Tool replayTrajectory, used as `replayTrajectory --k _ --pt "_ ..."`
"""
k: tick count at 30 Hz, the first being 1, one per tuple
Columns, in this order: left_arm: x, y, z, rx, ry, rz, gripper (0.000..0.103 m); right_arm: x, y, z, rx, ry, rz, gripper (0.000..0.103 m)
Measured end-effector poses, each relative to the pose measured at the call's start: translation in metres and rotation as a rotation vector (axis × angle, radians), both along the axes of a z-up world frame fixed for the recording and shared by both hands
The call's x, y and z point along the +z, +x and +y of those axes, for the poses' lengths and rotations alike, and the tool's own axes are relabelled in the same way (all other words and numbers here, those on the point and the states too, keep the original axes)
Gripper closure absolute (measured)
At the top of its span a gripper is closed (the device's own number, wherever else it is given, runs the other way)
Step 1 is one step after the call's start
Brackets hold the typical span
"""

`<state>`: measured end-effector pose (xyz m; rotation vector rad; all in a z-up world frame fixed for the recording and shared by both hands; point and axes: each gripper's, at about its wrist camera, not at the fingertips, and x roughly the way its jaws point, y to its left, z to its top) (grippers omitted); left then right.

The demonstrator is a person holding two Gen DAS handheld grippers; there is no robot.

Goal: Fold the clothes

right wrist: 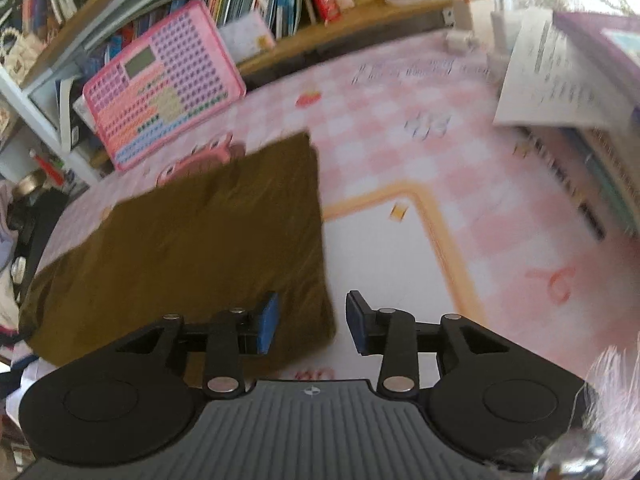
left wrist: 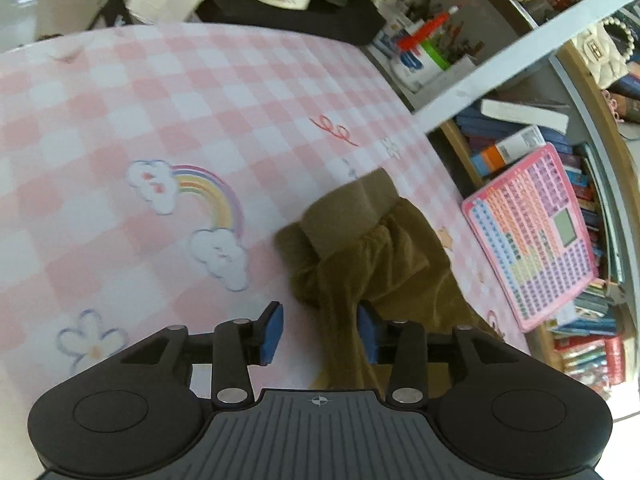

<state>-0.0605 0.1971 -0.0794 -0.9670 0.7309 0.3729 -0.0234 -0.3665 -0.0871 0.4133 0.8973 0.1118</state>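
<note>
Right wrist — writing [right wrist: 420, 70] blurred, unreadable

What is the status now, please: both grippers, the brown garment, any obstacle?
Left gripper open, right gripper open, neither gripping. Brown garment flat on checked mat. Nothing in the way.

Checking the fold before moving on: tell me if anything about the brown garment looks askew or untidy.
One end does. In the left wrist view the brown garment is bunched and rumpled, a folded band lying crooked across it. In the right wrist view the rest lies flat with a straight edge. Both tools stand open, gripping nothing.
</note>
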Motion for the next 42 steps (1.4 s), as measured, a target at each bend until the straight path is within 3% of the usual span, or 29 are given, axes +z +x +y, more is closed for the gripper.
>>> replayTrajectory --k 4,8,19,29,36,42 --pt "-0.001 -0.015 -0.008 0.032 -0.009 0.003 0.059 0.007 0.009 -0.011 -0.028 0.022 -0.043 0.068" --pt "-0.005 -0.021 -0.018 0.045 -0.026 0.011 0.059 0.009 0.019 -0.003 0.014 0.016 -0.075 0.064" --pt "-0.01 -0.021 -0.029 0.038 -0.043 0.004 0.052 0.0 0.026 0.034 0.144 0.02 -0.058 0.063" --pt "-0.014 -0.012 -0.015 0.031 -0.077 -0.025 0.051 -0.009 0.012 0.094 0.276 -0.025 -0.032 0.063" --pt "-0.014 0.0 -0.001 -0.002 -0.108 -0.032 0.051 -0.004 0.007 0.122 0.257 -0.05 -0.043 0.055" --pt "-0.019 0.007 0.013 -0.049 -0.141 -0.051 0.051 -0.002 0.0 0.15 0.241 -0.13 -0.047 0.045"
